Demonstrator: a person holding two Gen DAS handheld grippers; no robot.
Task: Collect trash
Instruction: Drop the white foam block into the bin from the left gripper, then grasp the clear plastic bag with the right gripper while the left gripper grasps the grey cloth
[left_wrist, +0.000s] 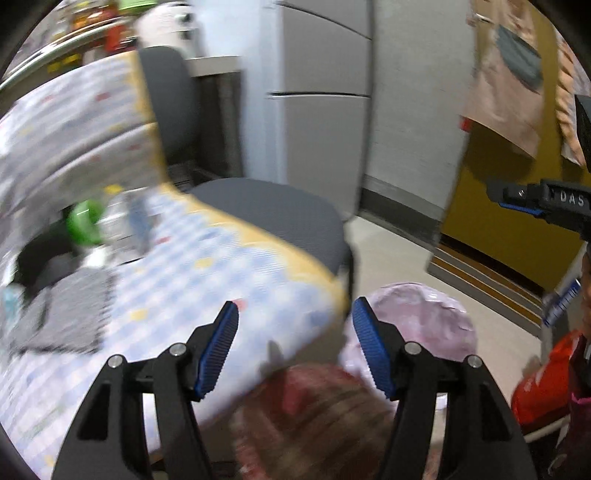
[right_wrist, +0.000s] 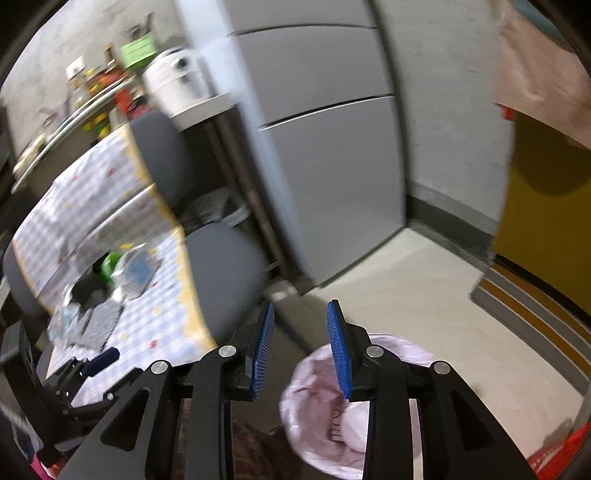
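Observation:
My left gripper (left_wrist: 295, 347) is open and empty above the table corner, its blue pads (left_wrist: 218, 350) wide apart. Just right of it on the floor stands a bin lined with a pink bag (left_wrist: 417, 321). My right gripper (right_wrist: 301, 347) is also open with nothing between its pads, hanging over the floor just left of the pink-lined bin (right_wrist: 332, 410), which has crumpled stuff inside. On the checked tablecloth (right_wrist: 162, 302) lie a green-capped bottle (right_wrist: 110, 262), a clear bottle with a blue label (right_wrist: 136, 269) and a grey cloth (right_wrist: 96, 325); the green cap (left_wrist: 85, 221) shows at left.
A grey chair (right_wrist: 221, 273) stands against the table's far edge, with grey cabinets (right_wrist: 325, 166) behind it. A yellow door (left_wrist: 498, 206) is at right. A blurred reddish-brown surface (left_wrist: 314, 410) lies under the left gripper. Something red (left_wrist: 543, 376) sits at lower right.

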